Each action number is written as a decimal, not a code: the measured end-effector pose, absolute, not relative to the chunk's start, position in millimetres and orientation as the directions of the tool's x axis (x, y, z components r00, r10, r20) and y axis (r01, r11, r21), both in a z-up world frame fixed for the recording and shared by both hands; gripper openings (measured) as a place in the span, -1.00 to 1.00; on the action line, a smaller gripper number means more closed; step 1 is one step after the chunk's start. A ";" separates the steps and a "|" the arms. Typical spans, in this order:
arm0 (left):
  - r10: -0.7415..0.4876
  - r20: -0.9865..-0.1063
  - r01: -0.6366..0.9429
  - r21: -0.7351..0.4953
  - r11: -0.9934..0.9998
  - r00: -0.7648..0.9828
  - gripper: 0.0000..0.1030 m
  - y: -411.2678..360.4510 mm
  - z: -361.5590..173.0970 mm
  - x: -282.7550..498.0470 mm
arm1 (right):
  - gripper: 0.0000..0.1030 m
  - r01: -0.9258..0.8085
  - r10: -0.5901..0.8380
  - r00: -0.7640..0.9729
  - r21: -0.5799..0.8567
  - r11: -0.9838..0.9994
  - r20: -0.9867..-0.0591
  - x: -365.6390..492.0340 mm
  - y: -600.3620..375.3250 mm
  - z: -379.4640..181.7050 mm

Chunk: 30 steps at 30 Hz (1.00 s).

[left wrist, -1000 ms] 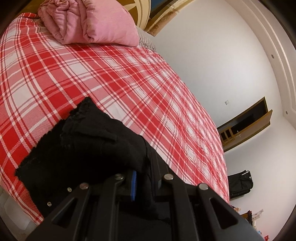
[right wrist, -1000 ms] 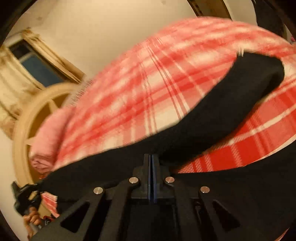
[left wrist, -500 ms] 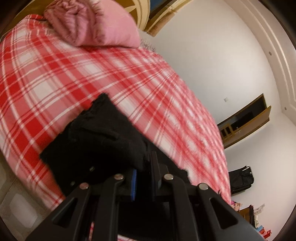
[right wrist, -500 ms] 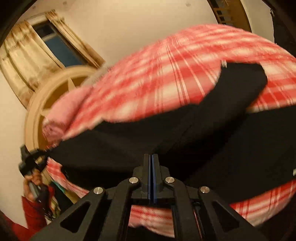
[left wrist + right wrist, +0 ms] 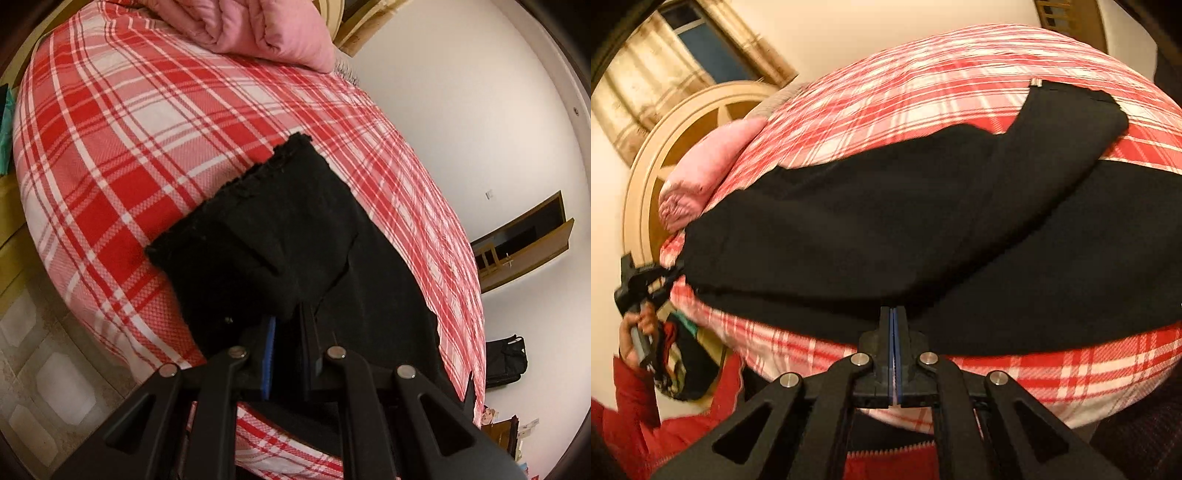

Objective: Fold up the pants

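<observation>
Both grippers pinch the black pants [image 5: 295, 236] on the plaid bed [image 5: 122, 147]: left gripper [image 5: 288, 332], right gripper [image 5: 893, 321]. No writing is readable.

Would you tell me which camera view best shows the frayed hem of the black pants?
The left wrist view: the black pants lie folded on the plaid bedspread, the ragged hem sharp and unobstructed. The right wrist view shows the pants as a long dark band; no fraying is discernible.

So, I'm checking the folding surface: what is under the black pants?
The black pants lie on a red-and-white plaid bedspread, which shows all round them. Whatever sits directly beneath the fabric is covered.
</observation>
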<state>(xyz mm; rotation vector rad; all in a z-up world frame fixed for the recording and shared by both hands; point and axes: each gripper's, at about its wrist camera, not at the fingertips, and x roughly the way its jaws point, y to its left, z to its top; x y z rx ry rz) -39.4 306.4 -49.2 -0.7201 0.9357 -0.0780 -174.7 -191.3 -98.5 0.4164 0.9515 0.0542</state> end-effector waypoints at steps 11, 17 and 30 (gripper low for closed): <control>-0.340 -0.713 -0.211 -0.563 0.799 0.613 -0.44 295.3 -52.8 -35.4 | -0.83 0.012 0.357 0.723 0.527 0.850 -0.592 -162.3 -191.1 -68.1; -0.367 -0.692 -0.218 -0.603 0.767 0.622 -0.33 286.4 -58.8 -23.6 | 0.36 -0.290 0.355 0.698 0.207 0.934 -0.622 -131.3 -98.8 -66.7; -0.363 -0.685 -0.221 -0.608 0.763 0.631 -0.33 281.4 -54.5 -15.8 | -0.20 -0.479 0.156 0.706 -0.305 0.823 -0.691 -115.4 -14.5 -125.1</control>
